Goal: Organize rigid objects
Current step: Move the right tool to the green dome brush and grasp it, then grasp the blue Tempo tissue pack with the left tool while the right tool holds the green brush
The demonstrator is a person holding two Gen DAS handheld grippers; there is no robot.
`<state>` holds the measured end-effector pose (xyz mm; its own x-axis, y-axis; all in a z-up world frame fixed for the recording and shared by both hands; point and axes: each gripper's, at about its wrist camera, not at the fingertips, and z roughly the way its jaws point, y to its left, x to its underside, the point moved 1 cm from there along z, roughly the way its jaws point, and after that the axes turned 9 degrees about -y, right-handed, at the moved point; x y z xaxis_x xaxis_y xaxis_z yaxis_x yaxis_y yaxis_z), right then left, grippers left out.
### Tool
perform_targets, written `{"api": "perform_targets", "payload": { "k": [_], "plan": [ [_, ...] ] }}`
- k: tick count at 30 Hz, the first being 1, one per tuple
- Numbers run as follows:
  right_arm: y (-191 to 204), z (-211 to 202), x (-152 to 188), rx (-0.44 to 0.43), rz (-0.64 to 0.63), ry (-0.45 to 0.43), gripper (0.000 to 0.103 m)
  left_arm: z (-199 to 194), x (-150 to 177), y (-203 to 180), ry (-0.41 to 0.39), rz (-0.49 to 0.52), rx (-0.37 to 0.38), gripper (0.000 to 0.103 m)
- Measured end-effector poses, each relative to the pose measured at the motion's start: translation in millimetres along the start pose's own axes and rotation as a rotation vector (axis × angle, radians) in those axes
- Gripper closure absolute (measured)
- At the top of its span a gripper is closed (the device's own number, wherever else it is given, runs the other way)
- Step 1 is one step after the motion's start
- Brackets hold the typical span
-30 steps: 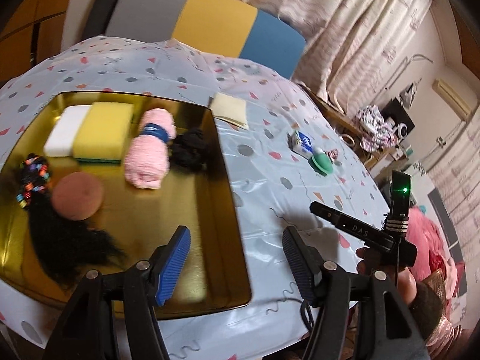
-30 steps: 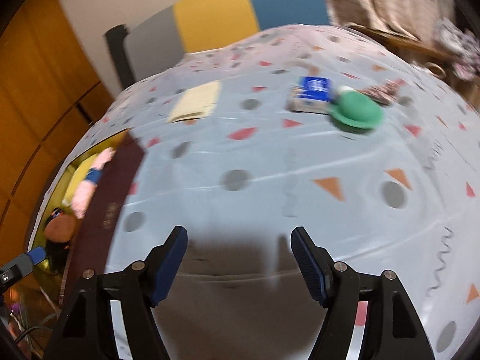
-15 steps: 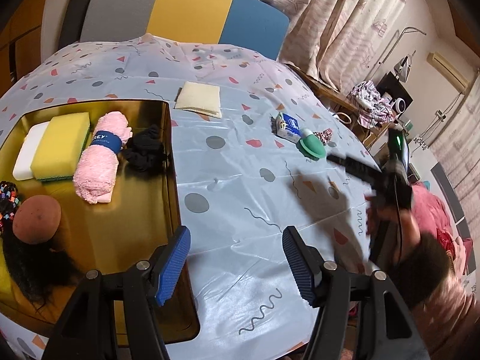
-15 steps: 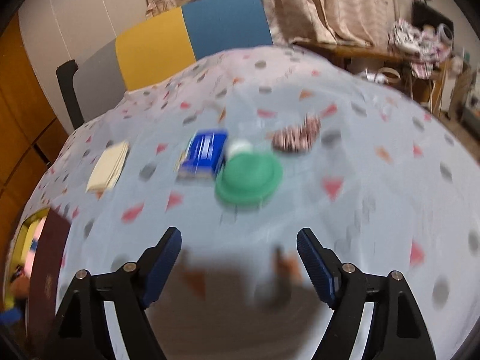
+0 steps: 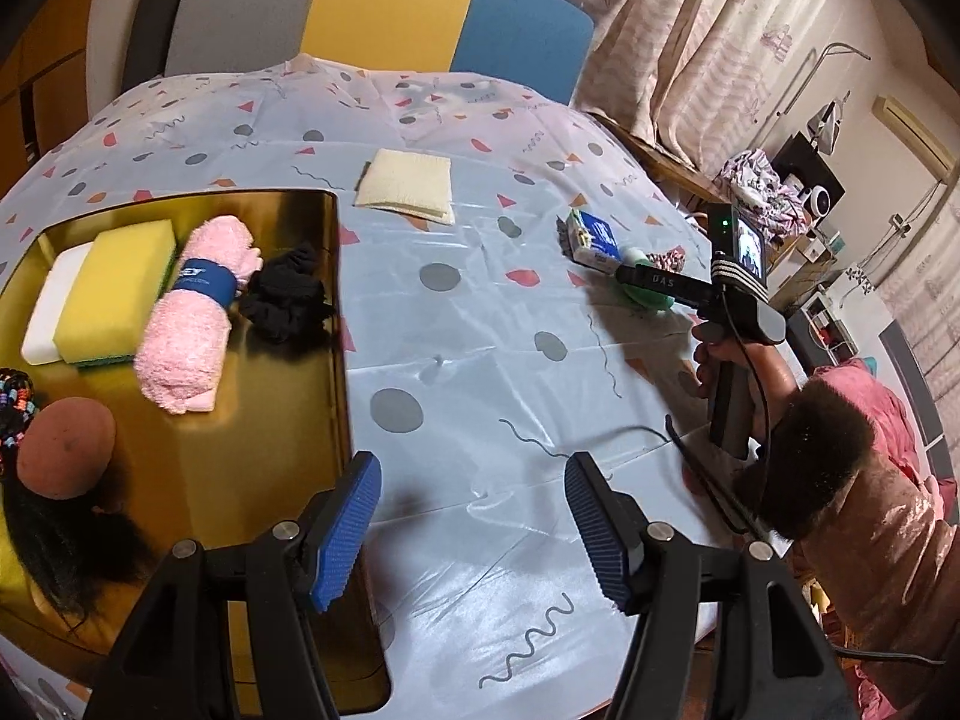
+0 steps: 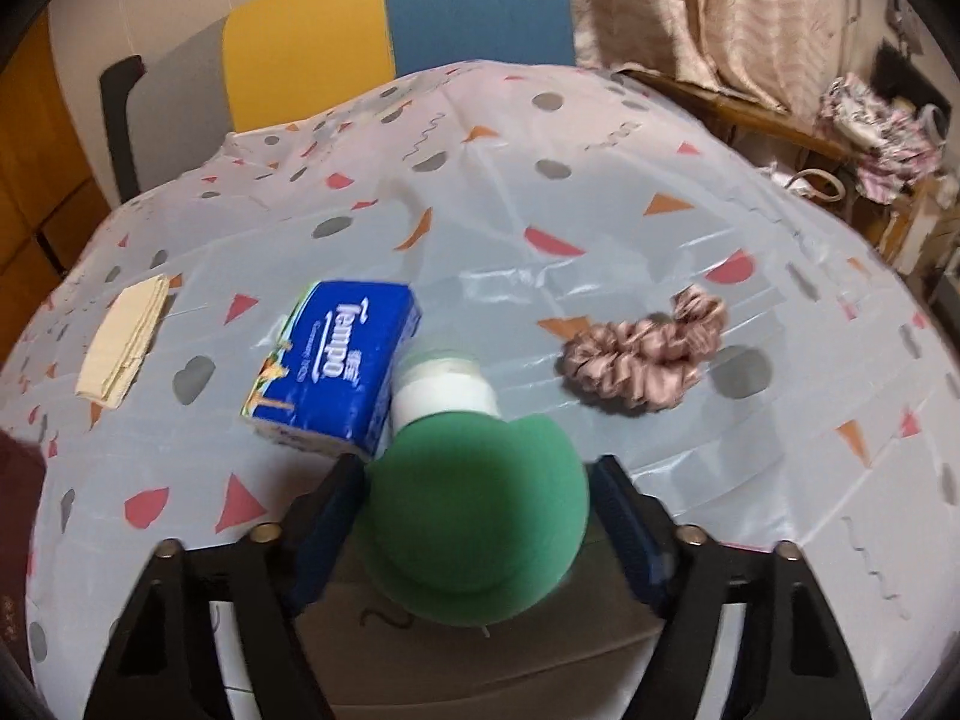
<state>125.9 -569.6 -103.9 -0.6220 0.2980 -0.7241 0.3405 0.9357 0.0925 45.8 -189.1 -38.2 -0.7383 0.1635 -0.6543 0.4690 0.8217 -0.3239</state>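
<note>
A green round object [image 6: 474, 516] with a white neck lies on the patterned tablecloth, against a blue tissue pack [image 6: 336, 360]. My right gripper [image 6: 477, 468] straddles it with a pad close on either side of the green disc, and its jaws are closing. The picture is blurred and I see no firm press. In the left wrist view, the green object [image 5: 651, 300] peeks out under the right gripper's finger. My left gripper [image 5: 471, 480] stands open with nothing between its fingers, over bare cloth just right of the gold tray [image 5: 339, 312].
The tray holds a white and a yellow sponge [image 5: 114, 294], a rolled pink towel [image 5: 192, 312], a black scrunchie [image 5: 288, 300], a brown round piece and black hair. A pink scrunchie [image 6: 648, 354] and a cream cloth [image 5: 408, 183] lie on the table. A chair [image 5: 372, 12] stands behind.
The right gripper moved across the table to the green object, which now sits between its fingers. The left gripper shifted right off the tray and stayed open.
</note>
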Motion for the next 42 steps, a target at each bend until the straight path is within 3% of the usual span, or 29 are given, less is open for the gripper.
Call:
{"api": "perform_targets", "payload": {
  "k": [2,3,16,21,32,42],
  "plan": [
    [3,-1,1,-0.002,-0.026,-0.014,0.042,4,0,-5,0.009,0.008,0.007,0.038],
    [4,-2,1,-0.008,-0.03,-0.017,0.056,6,-1,-7,0.013,0.012,0.01,0.038],
    [-29,-55,31,-0.022,0.097,-0.03,0.056,43,-35,-51,0.016,0.046,0.069,0.038],
    [-44,-60,51,0.004,0.139,-0.048,0.056,80,-60,-78,0.034,0.08,0.068,0.036],
    [-43,-59,54,0.035,0.135,-0.091,0.056,180,-114,-131,0.089,0.164,0.031,0.03],
    [-49,-61,58,0.013,0.168,-0.113,0.056,270,-136,-157,0.117,0.239,-0.029,0.03]
  ]
}}
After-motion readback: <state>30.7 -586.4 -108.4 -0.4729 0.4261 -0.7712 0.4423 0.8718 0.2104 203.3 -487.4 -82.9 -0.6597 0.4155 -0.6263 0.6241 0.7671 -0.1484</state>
